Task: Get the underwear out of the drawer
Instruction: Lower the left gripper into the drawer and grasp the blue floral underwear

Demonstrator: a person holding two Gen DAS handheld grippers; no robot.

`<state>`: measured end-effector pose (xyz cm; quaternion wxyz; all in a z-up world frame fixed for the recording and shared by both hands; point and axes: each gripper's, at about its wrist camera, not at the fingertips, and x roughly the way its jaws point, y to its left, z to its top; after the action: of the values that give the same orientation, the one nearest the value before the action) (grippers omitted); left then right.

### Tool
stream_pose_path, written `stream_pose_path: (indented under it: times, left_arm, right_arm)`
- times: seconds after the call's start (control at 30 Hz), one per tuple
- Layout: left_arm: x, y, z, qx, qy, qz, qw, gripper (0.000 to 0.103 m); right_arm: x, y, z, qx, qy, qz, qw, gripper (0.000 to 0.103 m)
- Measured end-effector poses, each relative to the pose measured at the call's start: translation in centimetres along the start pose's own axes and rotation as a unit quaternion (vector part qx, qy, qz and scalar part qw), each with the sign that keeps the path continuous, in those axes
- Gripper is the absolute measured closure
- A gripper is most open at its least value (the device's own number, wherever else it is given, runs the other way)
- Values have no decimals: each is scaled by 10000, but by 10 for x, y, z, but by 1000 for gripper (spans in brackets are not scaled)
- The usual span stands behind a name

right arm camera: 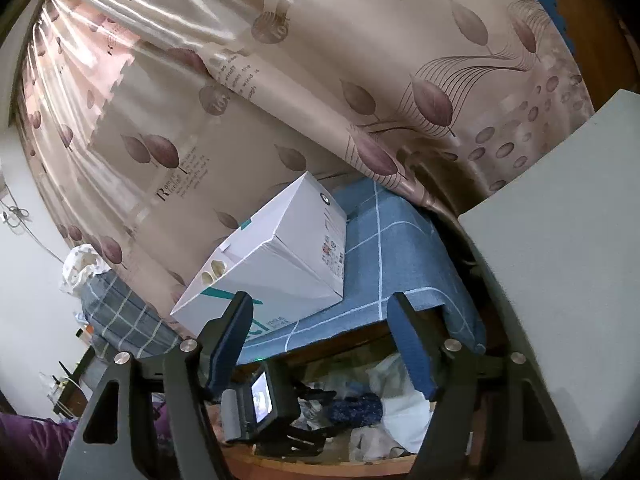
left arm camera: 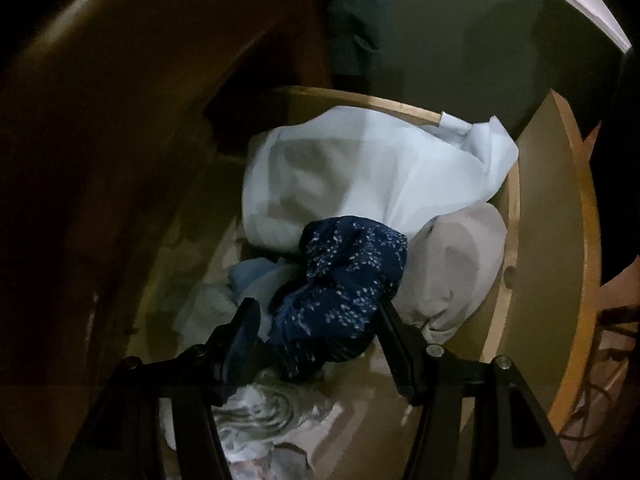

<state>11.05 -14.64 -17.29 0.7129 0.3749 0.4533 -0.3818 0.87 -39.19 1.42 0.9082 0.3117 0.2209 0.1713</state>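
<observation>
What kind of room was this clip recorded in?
Most likely a bedroom: a leaf-print curtain hangs behind a bed with a blue checked sheet, and an open wooden drawer holds loose clothing, including navy patterned underwear.

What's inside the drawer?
The drawer holds a dark blue speckled cloth, a big pale blue one and a grey one. They cover whatever lies underneath.

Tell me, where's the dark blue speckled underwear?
In the left wrist view, the dark blue speckled underwear lies in the drawer, between the open left tongs, before the white cloth.
</observation>
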Motion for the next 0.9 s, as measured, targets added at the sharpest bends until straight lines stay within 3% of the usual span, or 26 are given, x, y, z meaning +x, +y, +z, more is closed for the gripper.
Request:
stream_pose_path:
  times: [0.23, 0.3, 0.37, 0.47, 0.7, 0.9]
  left_arm:
    - [20, -5, 1, 229, 123, 105, 9996, 43]
    - [24, -2, 0, 183, 186, 103, 9996, 56]
    - [28, 3, 1, 97, 340, 231, 9991, 79]
    - [23, 13, 5, -158, 401, 151, 9990, 87]
    - [-21, -3, 2, 174, 128, 568, 9982, 88]
    - [-83, -8, -9, -323, -358, 811, 9955, 88]
  right_arm:
    - [4, 3, -1, -80, 94, 2, 9999, 32]
    - [5, 5, -1, -124, 105, -14, 9999, 32]
    - [7, 6, -1, -148, 140, -6, 9998, 32]
    - [8, 8, -1, -180, 177, -26, 9997, 32]
    - [10, 9, -1, -200, 253, -72, 9995, 32]
    - [14, 14, -3, -354, 364, -140, 9986, 32]
